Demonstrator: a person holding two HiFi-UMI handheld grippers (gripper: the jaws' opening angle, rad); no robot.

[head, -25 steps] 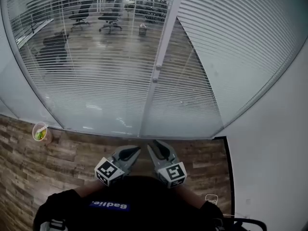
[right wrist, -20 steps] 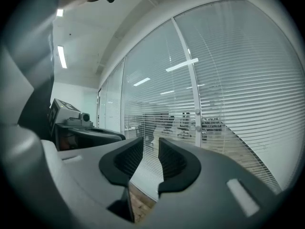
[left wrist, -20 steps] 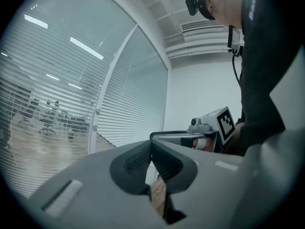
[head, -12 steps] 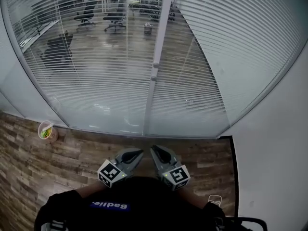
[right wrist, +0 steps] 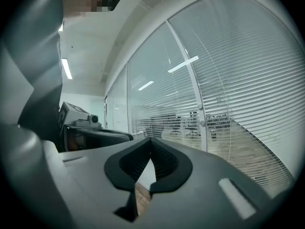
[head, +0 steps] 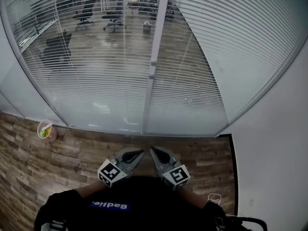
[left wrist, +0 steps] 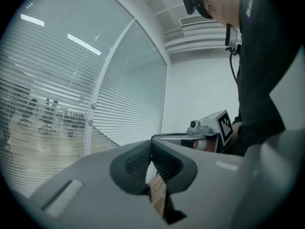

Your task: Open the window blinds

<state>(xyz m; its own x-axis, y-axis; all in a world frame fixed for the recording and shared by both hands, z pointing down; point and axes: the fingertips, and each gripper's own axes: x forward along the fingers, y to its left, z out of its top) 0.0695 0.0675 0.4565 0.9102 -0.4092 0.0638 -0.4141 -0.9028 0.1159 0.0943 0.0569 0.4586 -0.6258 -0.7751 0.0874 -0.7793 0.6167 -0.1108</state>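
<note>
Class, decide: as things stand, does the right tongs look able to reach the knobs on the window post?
Probably yes, after a step forward: only bare floor lies between the right tongs, just closed on nothing, and the knobs; nothing blocks the way.

Cup on the floor, left, before the window blinds.

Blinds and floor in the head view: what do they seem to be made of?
Blinds: thin white slats, probably painted aluminium or plastic, judging by the even narrow lines and slight sheen. Floor: wood-look planks, perhaps laminate or vinyl, with brown grain and staggered joints.
</note>
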